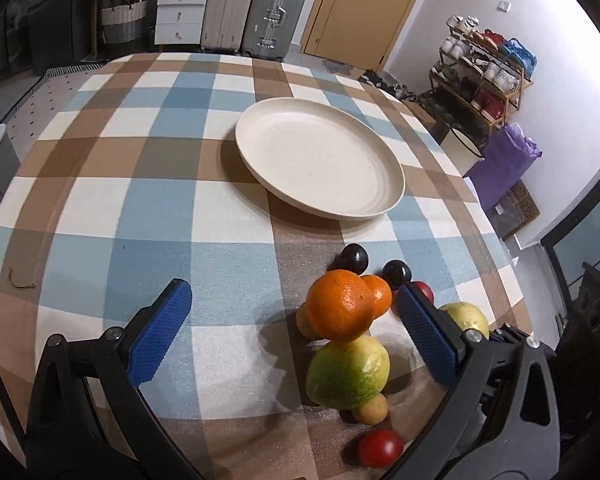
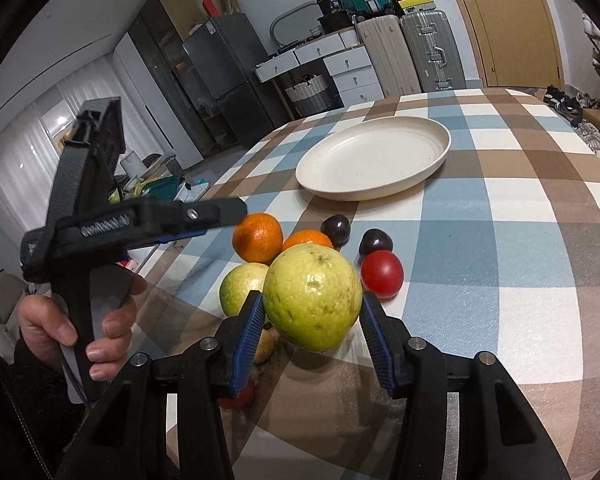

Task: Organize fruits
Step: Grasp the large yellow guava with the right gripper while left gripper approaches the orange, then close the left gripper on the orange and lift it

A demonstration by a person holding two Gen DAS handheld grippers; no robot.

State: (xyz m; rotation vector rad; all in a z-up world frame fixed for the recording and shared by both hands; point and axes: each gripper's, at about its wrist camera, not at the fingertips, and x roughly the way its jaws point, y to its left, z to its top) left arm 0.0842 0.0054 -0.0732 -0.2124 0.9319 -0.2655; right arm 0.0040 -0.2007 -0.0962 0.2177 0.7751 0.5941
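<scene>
Fruit transfer to plate: one guava gripped, the rest heaped.

Left wrist view: left gripper (image 1: 296, 316) is spread wide around the orange (image 1: 339, 305), pads clear, apparently lining up a grasp; the plate (image 1: 396, 196) lies empty beyond. Right wrist view: right gripper (image 2: 310, 334) pinches a guava (image 2: 313, 297) above the worktop (image 2: 500, 248), probably for carrying to the plate.

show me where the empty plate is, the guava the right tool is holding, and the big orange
plate (image 1: 320, 156): left wrist view, bare middle of the dish.
guava (image 2: 314, 298): right wrist view, centre of its skin.
big orange (image 1: 339, 305): left wrist view, centre of its peel.
</scene>
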